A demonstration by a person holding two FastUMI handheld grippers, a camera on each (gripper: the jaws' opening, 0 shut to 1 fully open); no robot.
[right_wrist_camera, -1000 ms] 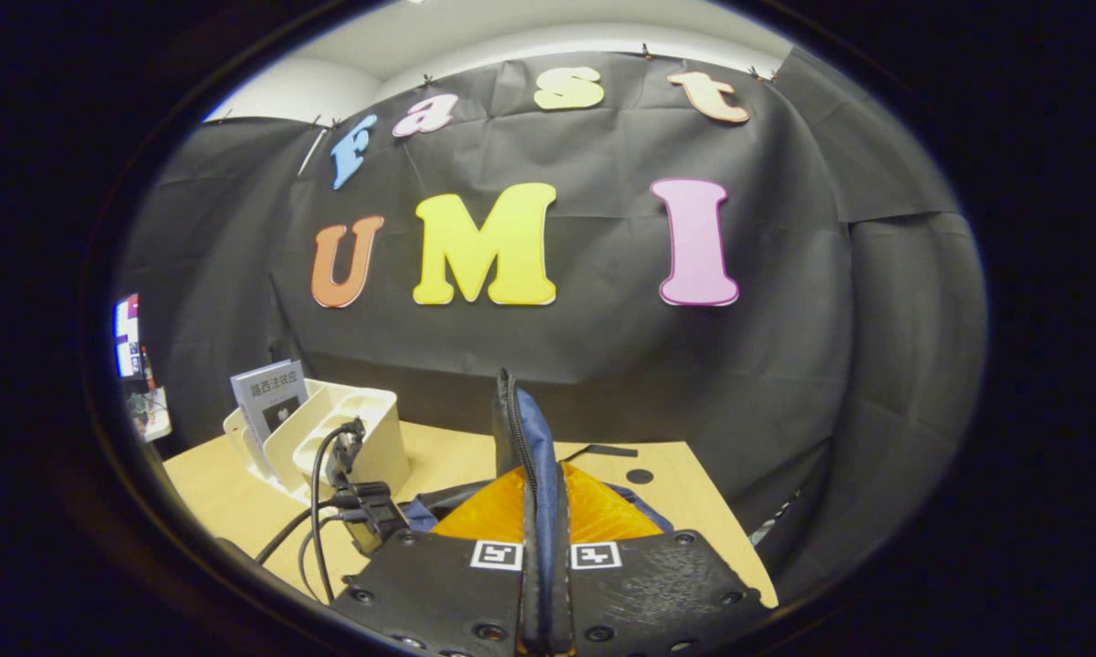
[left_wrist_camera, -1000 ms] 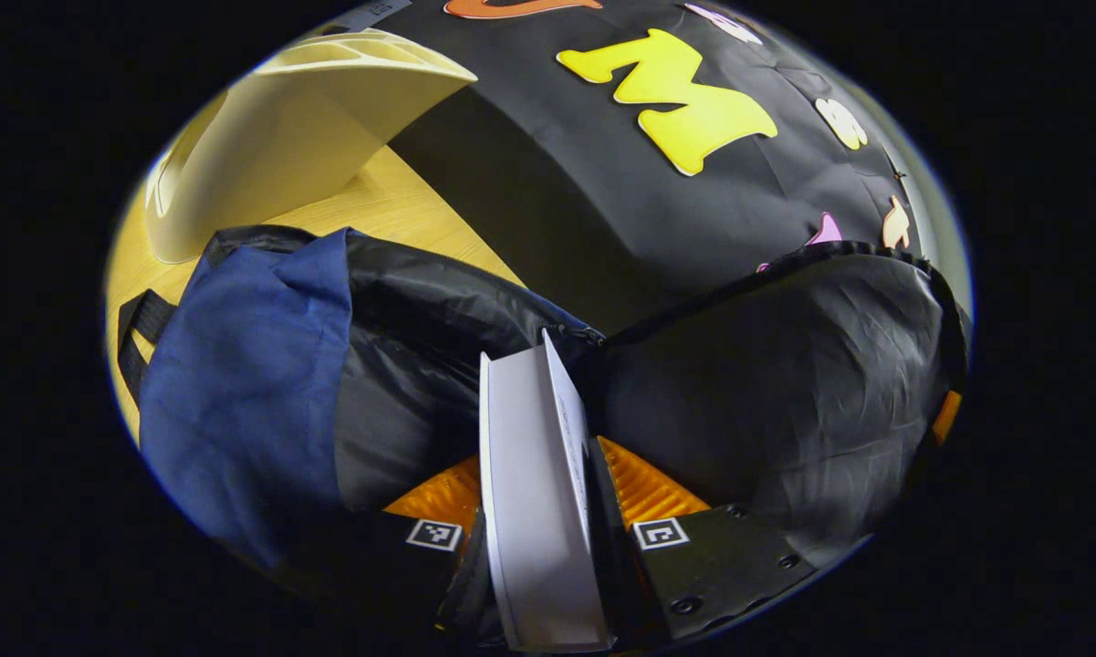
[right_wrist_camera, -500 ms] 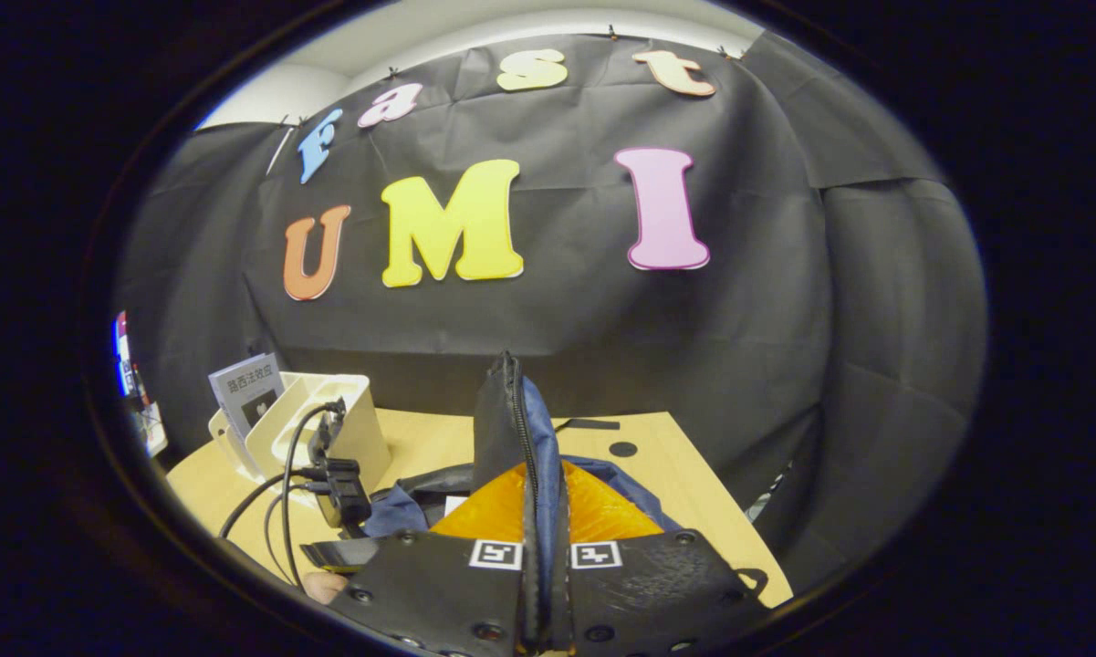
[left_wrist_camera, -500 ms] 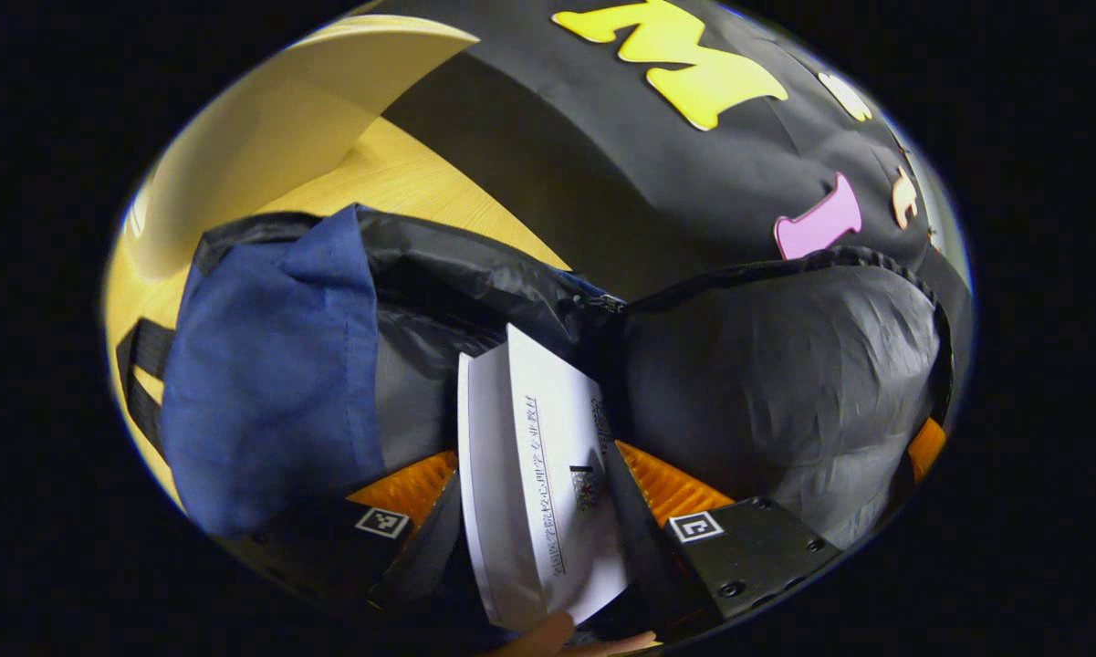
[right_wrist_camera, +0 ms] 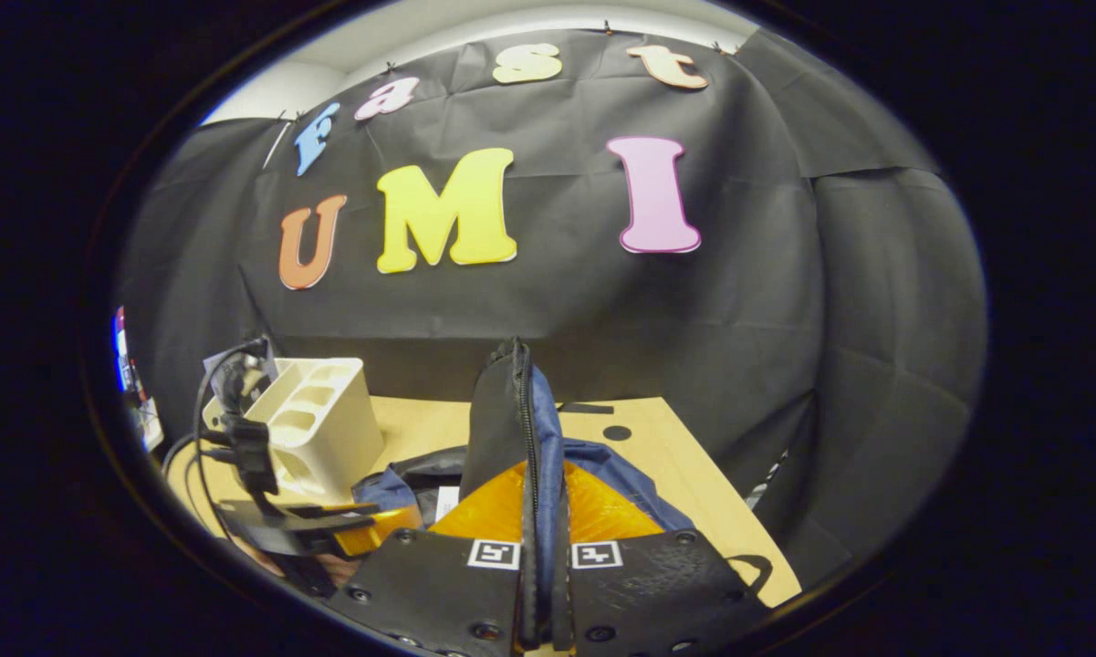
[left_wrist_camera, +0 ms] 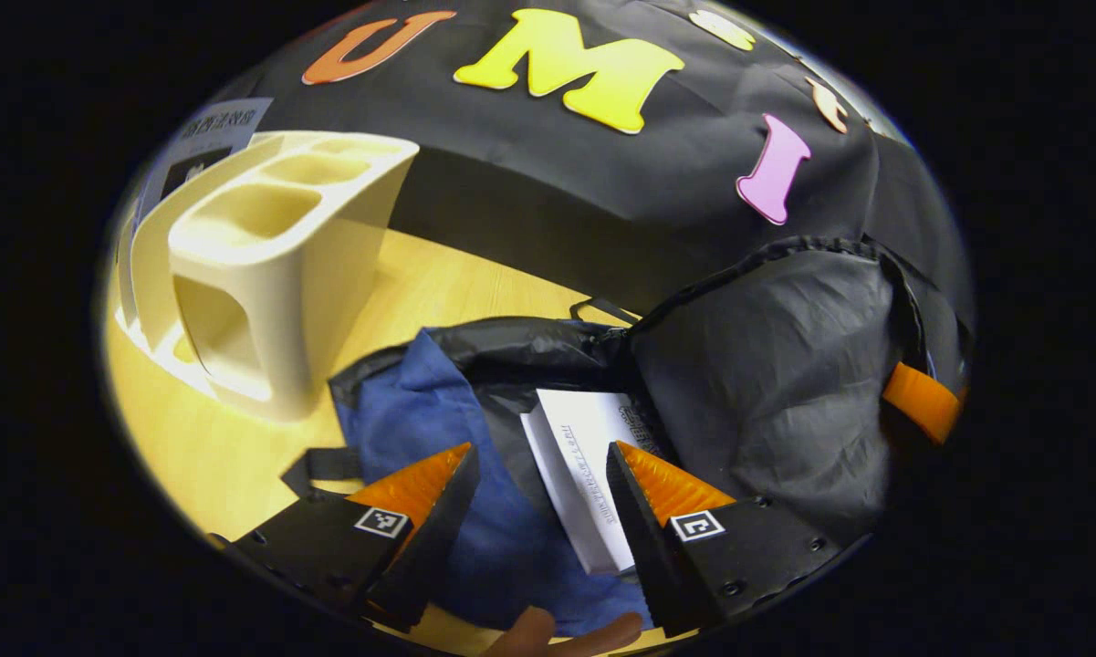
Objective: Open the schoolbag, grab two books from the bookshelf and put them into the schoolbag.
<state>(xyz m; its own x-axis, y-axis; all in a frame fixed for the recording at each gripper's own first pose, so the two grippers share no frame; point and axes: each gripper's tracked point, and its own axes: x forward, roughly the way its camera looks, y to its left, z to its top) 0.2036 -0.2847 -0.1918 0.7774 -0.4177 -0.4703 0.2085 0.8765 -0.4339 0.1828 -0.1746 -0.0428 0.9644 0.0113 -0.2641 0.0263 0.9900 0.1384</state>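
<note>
L jaws wide over book (left_wrist_camera: 579,465) in schoolbag (left_wrist_camera: 767,383); R jaws clamp flap edge (right_wrist_camera: 520,429).

Blue schoolbag (left_wrist_camera: 401,401) with black lining, white book (left_wrist_camera: 584,456), cream bookshelf (left_wrist_camera: 265,255).

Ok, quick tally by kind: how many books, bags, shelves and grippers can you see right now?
Books: 2, a white book in the schoolbag, a grey book behind the bookshelf
Schoolbags: 1
Bookshelves: 1
Grippers: 2, left gripper open, right gripper shut on the schoolbag flap
Total: 6
</note>
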